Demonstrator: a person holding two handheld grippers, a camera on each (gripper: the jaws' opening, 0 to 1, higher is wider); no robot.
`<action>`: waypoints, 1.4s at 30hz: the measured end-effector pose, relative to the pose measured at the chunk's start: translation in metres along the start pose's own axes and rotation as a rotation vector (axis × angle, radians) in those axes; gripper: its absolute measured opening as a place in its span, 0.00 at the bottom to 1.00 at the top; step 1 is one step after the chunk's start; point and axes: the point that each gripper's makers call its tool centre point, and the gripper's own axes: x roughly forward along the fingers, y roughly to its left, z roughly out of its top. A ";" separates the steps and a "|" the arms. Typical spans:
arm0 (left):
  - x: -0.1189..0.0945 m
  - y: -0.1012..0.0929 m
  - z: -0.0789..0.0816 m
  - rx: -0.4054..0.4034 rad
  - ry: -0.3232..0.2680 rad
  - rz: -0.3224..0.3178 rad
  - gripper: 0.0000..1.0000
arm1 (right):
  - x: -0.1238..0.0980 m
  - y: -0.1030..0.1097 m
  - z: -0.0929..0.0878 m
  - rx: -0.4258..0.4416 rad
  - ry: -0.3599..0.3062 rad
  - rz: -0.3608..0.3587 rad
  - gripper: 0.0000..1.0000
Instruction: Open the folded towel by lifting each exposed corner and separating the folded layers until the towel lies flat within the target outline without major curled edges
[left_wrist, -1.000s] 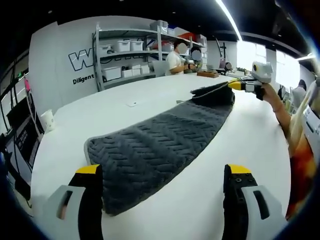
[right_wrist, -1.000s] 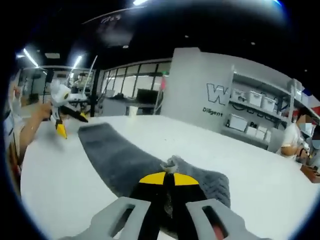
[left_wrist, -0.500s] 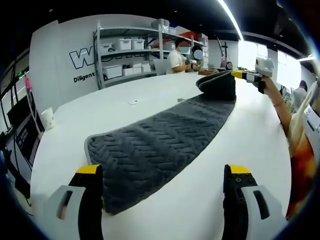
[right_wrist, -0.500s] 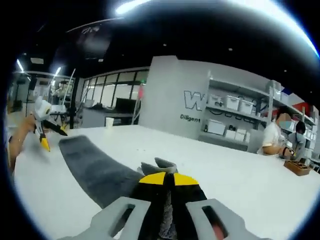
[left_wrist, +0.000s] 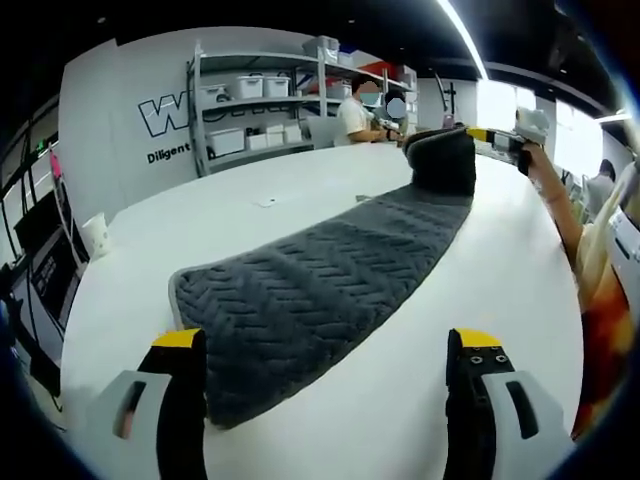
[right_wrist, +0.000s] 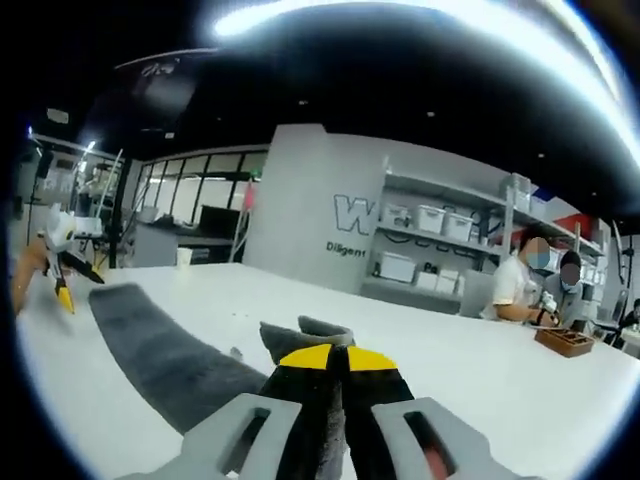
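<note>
A long dark grey towel (left_wrist: 320, 280) with a zigzag weave lies on the white table (left_wrist: 200, 230), running from near my left gripper to the far right. My left gripper (left_wrist: 325, 350) hovers open above its near end, touching nothing. In the left gripper view my right gripper (left_wrist: 495, 140) holds the far end (left_wrist: 445, 160), which stands lifted off the table. In the right gripper view my right gripper (right_wrist: 330, 362) is shut on the towel's folded edge (right_wrist: 300, 335), and the rest of the towel (right_wrist: 150, 345) stretches left toward my left gripper (right_wrist: 62, 290).
Shelves (left_wrist: 255, 105) with white bins stand along the back wall. Two people (left_wrist: 365, 110) work at a far bench. A white cup (left_wrist: 95, 240) stands near the table's left edge. A small wooden tray (right_wrist: 565, 342) rests at the right. A person's arm (left_wrist: 560, 215) reaches in from the right.
My right gripper has raised the towel's far end higher, so that end now stands up off the table. My left gripper has stayed still and open.
</note>
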 end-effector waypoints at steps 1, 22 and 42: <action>0.000 0.000 0.000 0.000 0.000 0.000 0.99 | -0.001 -0.003 0.001 -0.003 -0.002 -0.006 0.00; 0.002 0.001 -0.003 -0.004 0.013 0.003 0.98 | -0.017 -0.074 -0.016 -0.020 0.034 -0.199 0.00; 0.005 0.000 -0.006 0.000 0.026 0.001 0.98 | -0.019 -0.142 -0.097 0.122 0.164 -0.297 0.00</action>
